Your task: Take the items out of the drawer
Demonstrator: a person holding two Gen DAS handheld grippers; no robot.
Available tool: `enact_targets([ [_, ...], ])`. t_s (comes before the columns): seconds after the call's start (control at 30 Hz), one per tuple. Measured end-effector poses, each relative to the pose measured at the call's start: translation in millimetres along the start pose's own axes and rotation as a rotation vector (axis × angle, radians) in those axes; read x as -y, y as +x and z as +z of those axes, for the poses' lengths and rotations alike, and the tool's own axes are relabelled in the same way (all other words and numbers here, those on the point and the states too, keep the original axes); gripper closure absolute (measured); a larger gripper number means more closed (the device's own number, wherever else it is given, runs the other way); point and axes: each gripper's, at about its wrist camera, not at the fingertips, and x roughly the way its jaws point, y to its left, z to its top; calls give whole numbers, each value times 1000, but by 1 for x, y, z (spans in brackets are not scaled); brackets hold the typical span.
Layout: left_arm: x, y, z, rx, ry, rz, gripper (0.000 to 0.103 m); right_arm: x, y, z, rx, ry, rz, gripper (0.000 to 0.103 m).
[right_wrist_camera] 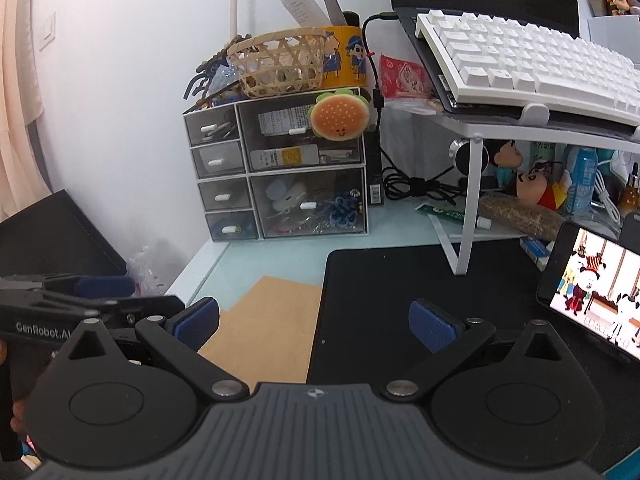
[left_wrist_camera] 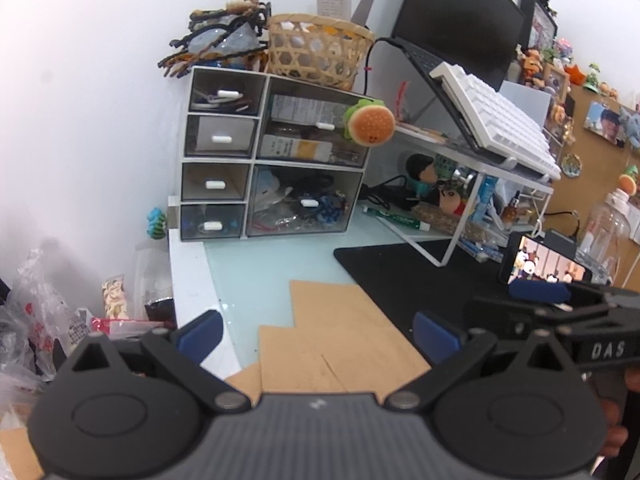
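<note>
A pale glass-topped desk (right_wrist_camera: 256, 256) stands against a white wall, its far left corner carrying a white-framed organiser of small smoky-clear plastic drawers (right_wrist_camera: 280, 172) with white handles; every drawer front sits flush and the contents show through. A plush hamburger toy (right_wrist_camera: 339, 117) hangs on the organiser's upper right drawer, and a woven bamboo basket (right_wrist_camera: 280, 60) rests on its top. To the right, a white wire stand (right_wrist_camera: 468, 200) carries a white keyboard (right_wrist_camera: 528, 64). Nearer the front edge lie tan cardboard sheets (left_wrist_camera: 332, 328) beside a black desk mat (right_wrist_camera: 400, 292), with a lit phone (right_wrist_camera: 600, 296) propped at the mat's right side. The left gripper (left_wrist_camera: 318, 334) and right gripper (right_wrist_camera: 314, 326) both hover spread wide over the cardboard and mat, grasping nothing, well apart from the organiser.
</note>
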Motion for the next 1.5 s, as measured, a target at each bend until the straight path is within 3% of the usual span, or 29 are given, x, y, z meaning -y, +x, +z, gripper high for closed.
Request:
enact_targets([
  [0.2, -2, 5, 1, -12, -10, 16, 0, 10, 11, 0, -8, 57, 63, 0],
  [0.5, 6, 15, 10, -38, -34, 3, 0, 21, 13, -17, 23, 81, 73, 0],
  [0.73, 15, 10, 18, -31, -45, 39, 0, 35, 7, -25, 42, 76, 75, 0],
  [0.87, 23, 2, 25, -6, -27, 21, 0, 41, 1, -29, 44, 80, 109, 0],
  [1.27, 49, -16, 53, -12, 23, 86, 2, 50, -21, -35, 93, 104, 164, 0],
  [1.5, 56, -16, 66, -40, 55, 132, 2, 48, -29, -40, 130, 71, 133, 0],
])
